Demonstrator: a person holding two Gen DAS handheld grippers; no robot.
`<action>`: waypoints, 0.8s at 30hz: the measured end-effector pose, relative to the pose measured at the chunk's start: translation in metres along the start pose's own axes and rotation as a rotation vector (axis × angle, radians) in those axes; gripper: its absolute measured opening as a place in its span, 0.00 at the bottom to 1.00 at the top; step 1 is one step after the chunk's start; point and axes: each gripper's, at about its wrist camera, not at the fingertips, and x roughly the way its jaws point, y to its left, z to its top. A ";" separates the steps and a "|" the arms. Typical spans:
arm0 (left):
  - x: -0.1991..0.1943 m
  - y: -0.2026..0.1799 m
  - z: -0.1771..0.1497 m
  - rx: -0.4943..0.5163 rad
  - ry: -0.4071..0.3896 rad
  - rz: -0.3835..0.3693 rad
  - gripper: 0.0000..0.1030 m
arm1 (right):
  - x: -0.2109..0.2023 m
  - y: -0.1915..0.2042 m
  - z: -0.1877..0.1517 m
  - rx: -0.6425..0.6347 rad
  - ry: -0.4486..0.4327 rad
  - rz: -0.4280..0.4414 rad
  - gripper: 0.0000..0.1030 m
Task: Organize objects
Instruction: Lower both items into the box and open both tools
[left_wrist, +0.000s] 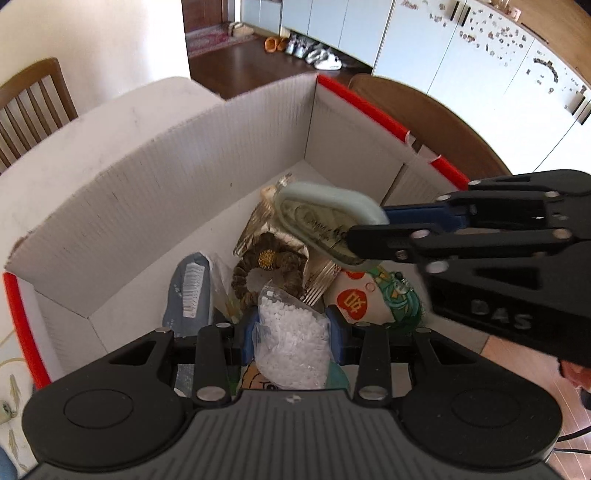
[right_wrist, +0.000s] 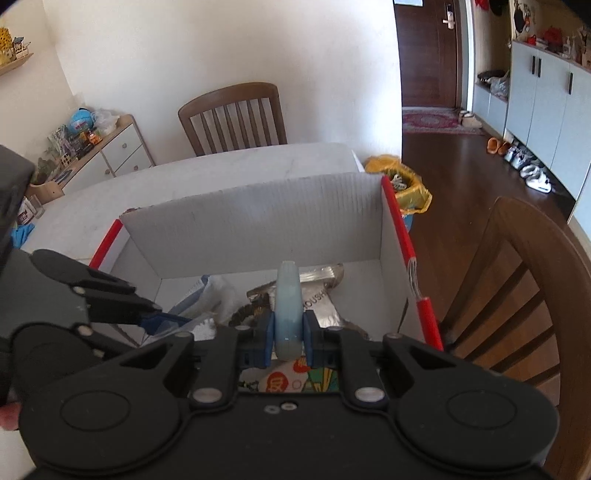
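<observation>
The box (left_wrist: 155, 206), white cardboard with red edges, already holds a good part of the load: a gold foil pouch (left_wrist: 266, 225), a brown hair scrunchie (left_wrist: 266, 266), a grey packet (left_wrist: 190, 291) and a printed bag (left_wrist: 369, 299) lie on its floor. Two things are still in the air above it, so I judge the sorting well along but unfinished. The left gripper (left_wrist: 291, 332) has its fingers closed on a clear bag of white pellets (left_wrist: 291, 332); the right gripper (right_wrist: 289, 338) pinches a pale blue flat tin (right_wrist: 288, 306) edge-on (its lid faces the left camera). Both hang just over the opening. The box sits on a white surface (right_wrist: 221, 173), with wooden chairs (right_wrist: 236, 114) around it, a dark wood floor (right_wrist: 454, 177) and pale cabinets beyond.
</observation>
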 end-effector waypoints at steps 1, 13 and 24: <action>0.002 0.001 0.000 -0.003 0.010 0.004 0.36 | -0.001 -0.002 0.000 0.004 0.007 0.005 0.14; 0.008 0.010 -0.002 -0.037 0.054 0.004 0.45 | -0.023 -0.012 -0.001 -0.002 0.010 0.039 0.19; -0.018 0.016 -0.005 -0.067 -0.017 -0.029 0.70 | -0.036 -0.006 0.000 -0.021 -0.001 0.034 0.24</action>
